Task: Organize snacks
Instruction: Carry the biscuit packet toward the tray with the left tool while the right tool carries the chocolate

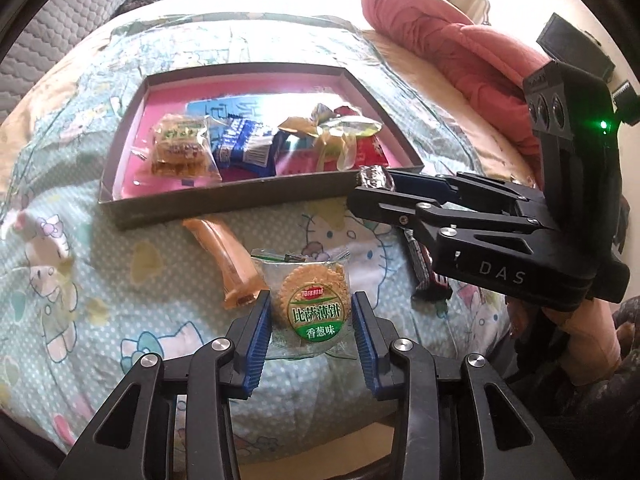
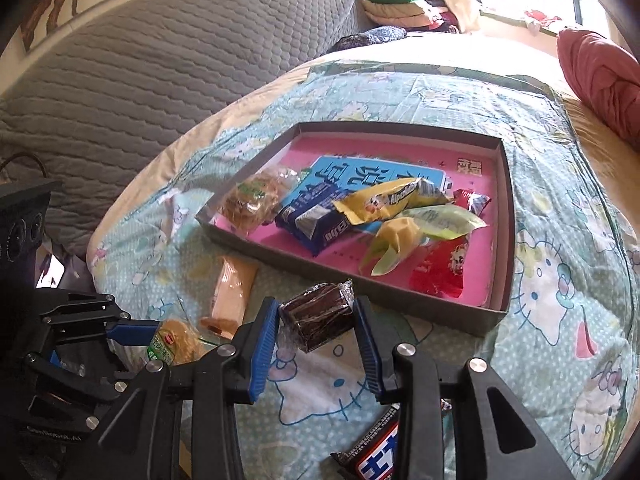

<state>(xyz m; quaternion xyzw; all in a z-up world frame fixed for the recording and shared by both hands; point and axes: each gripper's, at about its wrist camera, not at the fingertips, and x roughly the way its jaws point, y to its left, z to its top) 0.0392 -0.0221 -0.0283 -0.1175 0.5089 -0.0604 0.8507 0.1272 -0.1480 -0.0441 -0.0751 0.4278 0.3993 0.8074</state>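
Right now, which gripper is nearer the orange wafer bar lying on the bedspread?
Left. The left gripper, shut on a cracker packet, sits just beside the orange bar. The right gripper, holding a brownie, is farther off.

A home bedroom: cartoon-print bedsheet (image 1: 120, 280), pink quilt (image 1: 440, 40).

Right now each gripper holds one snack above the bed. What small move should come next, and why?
Probably carry both toward the open box and release there. The left gripper grips a round cracker pack; the right gripper grips a dark brownie. Several snacks already lie in the box, while an orange bar and a chocolate bar lie on the bedsheet.
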